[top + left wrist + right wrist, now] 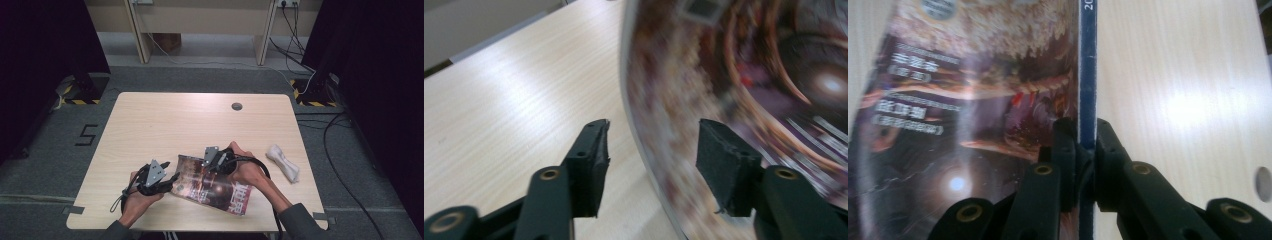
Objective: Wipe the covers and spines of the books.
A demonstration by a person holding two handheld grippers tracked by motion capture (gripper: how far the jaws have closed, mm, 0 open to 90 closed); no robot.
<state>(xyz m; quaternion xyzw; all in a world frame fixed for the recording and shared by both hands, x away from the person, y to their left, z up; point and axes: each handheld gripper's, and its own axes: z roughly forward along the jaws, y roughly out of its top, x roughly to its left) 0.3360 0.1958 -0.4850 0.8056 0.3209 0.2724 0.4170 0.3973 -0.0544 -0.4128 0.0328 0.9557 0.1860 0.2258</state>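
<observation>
Magazine [212, 186] lies near the table's [165, 120] front edge, a bit right of the middle, glossy dark cover up, angled; its left edge curls up off the wood.

Left gripper [167, 181] sits at the front edge left of centre, held in the person's left hand [136, 200], pointing at that lifted left edge. In the left gripper view the jaws are spread, with the magazine's [734, 75] curled edge passing between them; neither pad [596, 160] presses on the paper, clear gaps both sides. Bare table [514, 110] to the left of the edge.

Right gripper [212, 165] is just behind the magazine's middle, gripped by the right hand [247, 170], cable trailing back along the forearm. In the right gripper view the jaws are pressed together on the magazine's [968, 125] blue spine edge [1087, 75], pinching it; spine runs straight up between the two pads [1065, 145]. Table [1173, 100] wood to the right of the spine.

Farther right, toward the table's right edge: crumpled white cloth [283, 162], well apart from the magazine, untouched.

Back, near the far edge: round grey cable grommet [237, 106], slightly right of centre, also visible at the edge of the right gripper view [1263, 184].

No containers on the table.
</observation>
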